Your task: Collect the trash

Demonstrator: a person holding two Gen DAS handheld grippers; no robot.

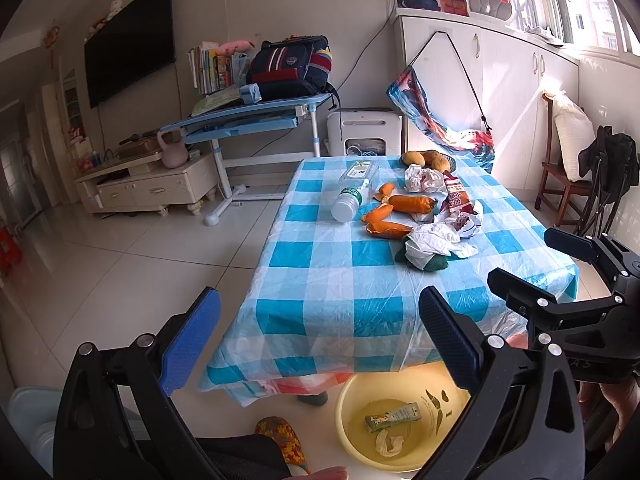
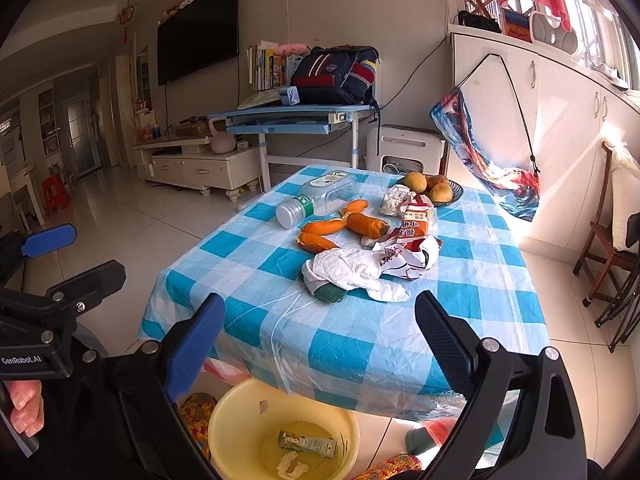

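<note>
A table with a blue checked cloth (image 1: 320,288) (image 2: 360,332) bears trash: an empty plastic bottle (image 1: 354,192) (image 2: 316,198), orange peels (image 1: 400,212) (image 2: 340,230), crumpled white tissue (image 1: 434,242) (image 2: 352,270), a red and white snack wrapper (image 1: 458,200) (image 2: 412,236) and more crumpled paper (image 1: 422,178) (image 2: 396,200). A yellow basin (image 1: 348,408) (image 2: 224,432) on the floor at the table's near edge holds a green carton (image 1: 392,416) (image 2: 308,444) and a tissue. My left gripper (image 1: 320,344) and right gripper (image 2: 320,344) are open, empty, short of the table.
A bowl of fruit (image 1: 430,160) (image 2: 434,188) stands at the table's far end. A wooden chair (image 1: 560,176) (image 2: 608,240) is to the right, a blue desk with a backpack (image 1: 288,68) (image 2: 336,76) behind. The right gripper shows in the left wrist view (image 1: 532,264).
</note>
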